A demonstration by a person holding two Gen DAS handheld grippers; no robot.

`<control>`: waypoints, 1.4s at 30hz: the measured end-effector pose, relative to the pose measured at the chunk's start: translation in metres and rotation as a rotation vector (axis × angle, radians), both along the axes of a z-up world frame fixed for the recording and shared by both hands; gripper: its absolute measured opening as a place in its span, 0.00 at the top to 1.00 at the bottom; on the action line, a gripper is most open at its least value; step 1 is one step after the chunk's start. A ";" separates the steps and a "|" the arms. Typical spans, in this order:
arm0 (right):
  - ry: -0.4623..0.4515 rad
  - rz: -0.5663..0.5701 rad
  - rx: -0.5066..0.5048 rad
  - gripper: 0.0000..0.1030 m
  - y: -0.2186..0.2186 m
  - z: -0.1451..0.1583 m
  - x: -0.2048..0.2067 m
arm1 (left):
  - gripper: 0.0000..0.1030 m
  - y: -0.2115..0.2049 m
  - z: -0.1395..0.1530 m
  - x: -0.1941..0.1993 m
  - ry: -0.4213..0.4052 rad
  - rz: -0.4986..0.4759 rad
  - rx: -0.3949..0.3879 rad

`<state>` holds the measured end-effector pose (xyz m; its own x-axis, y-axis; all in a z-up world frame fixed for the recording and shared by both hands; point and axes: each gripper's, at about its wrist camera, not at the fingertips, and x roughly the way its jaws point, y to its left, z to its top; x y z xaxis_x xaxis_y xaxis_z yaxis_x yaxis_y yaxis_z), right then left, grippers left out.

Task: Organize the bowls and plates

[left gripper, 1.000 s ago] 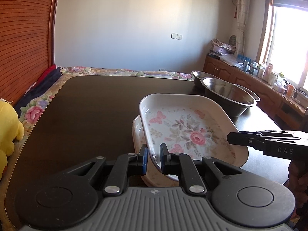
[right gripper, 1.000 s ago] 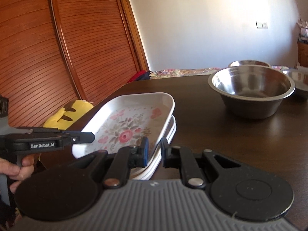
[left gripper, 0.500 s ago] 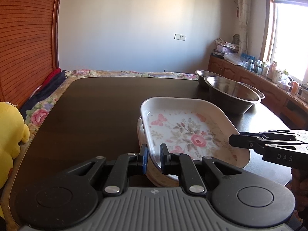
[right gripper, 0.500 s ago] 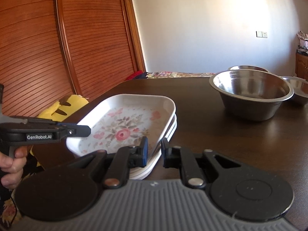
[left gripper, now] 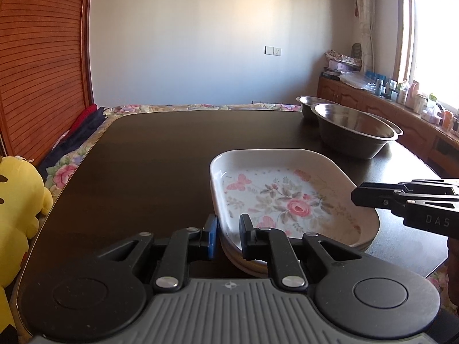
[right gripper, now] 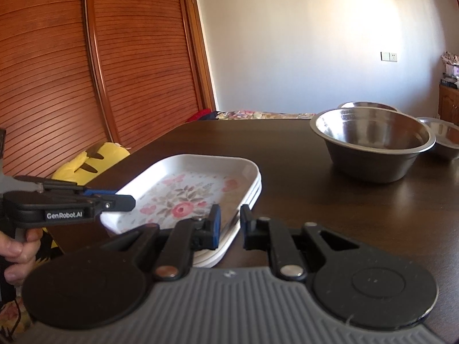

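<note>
While stacked on the bench [left gripper: 160, 154], floral plates [left gripper: 289, 200] between parted left gripper [left gripper: 228, 236] fingers. Right gripper [right gripper: 229, 229] likewise parted at the rim. Lower plates mostly hidden.

Top floral plate [left gripper: 289, 197] lowered level onto stack; both tools opened slightly.

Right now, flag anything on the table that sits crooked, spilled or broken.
Nothing stands out. The floral plate lies level on the plates stacked under it, edges roughly aligned. The steel bowls stand upright on the dark table. No spills or cracks are visible. Both tongs, left and right, straddle the plate rim.
</note>
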<state>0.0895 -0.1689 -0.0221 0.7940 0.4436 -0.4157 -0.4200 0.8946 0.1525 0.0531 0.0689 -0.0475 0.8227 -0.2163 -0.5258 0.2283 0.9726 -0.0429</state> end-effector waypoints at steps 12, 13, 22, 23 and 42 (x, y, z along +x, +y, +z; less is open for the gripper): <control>-0.044 -0.049 0.022 0.84 -0.011 0.009 -0.002 | 0.56 0.003 0.010 -0.004 -0.045 0.026 -0.010; -0.048 -0.053 0.024 0.84 -0.012 0.010 -0.002 | 0.56 0.002 0.012 -0.004 -0.049 0.025 -0.008; -0.096 -0.121 0.042 0.84 -0.034 0.018 -0.002 | 0.43 -0.016 0.023 0.004 -0.088 -0.005 0.007; -0.102 -0.131 0.044 0.84 -0.038 0.019 -0.002 | 0.43 -0.019 0.025 0.006 -0.090 -0.010 0.010; -0.149 -0.268 -0.009 0.84 -0.114 0.027 0.036 | 0.34 -0.097 0.035 0.065 -0.104 -0.155 0.046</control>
<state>0.1250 -0.2824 0.0051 0.9347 0.2064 -0.2893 -0.1854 0.9777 0.0983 0.1177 -0.0285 -0.0121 0.8320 -0.3220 -0.4518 0.3761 0.9260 0.0326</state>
